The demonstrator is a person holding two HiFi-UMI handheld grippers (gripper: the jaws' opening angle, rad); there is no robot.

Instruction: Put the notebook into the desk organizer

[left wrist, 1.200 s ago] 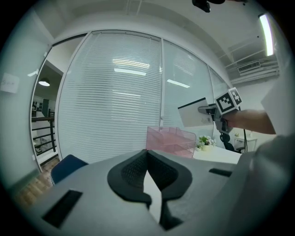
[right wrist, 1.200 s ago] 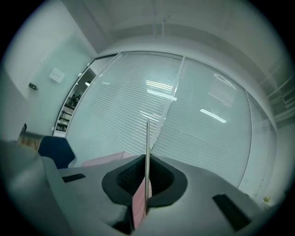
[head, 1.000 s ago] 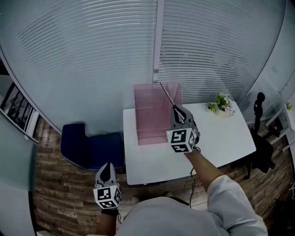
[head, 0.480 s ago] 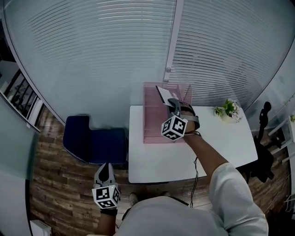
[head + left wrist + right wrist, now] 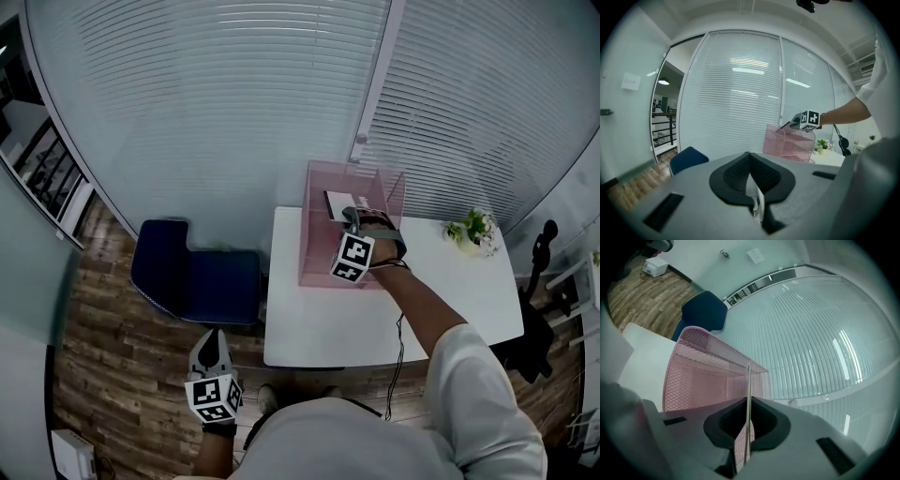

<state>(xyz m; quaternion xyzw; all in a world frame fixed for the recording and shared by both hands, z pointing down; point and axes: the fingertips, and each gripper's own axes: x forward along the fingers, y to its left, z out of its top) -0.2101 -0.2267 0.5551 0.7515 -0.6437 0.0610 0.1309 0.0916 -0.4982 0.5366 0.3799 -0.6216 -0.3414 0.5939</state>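
The pink mesh desk organizer (image 5: 319, 234) stands at the back left of the white table (image 5: 319, 328). My right gripper (image 5: 349, 217) is shut on the thin notebook (image 5: 337, 203), holding it over the organizer's open top. In the right gripper view the notebook (image 5: 749, 394) shows edge-on between the jaws, with the organizer (image 5: 703, 371) just ahead. My left gripper (image 5: 212, 342) hangs low beside the table, over the floor, shut with nothing in it. From the left gripper view the organizer (image 5: 787, 143) and the right gripper's marker cube (image 5: 810, 119) are far off.
A blue chair (image 5: 192, 281) stands left of the table. A small potted plant (image 5: 473, 228) sits at the table's back right and a black office chair (image 5: 539, 323) is beyond its right edge. A glass wall with blinds (image 5: 234, 112) runs behind.
The right gripper has turned the notebook from upright and edge-on to tilted with its face showing over the organizer's top. The left gripper has stayed low.
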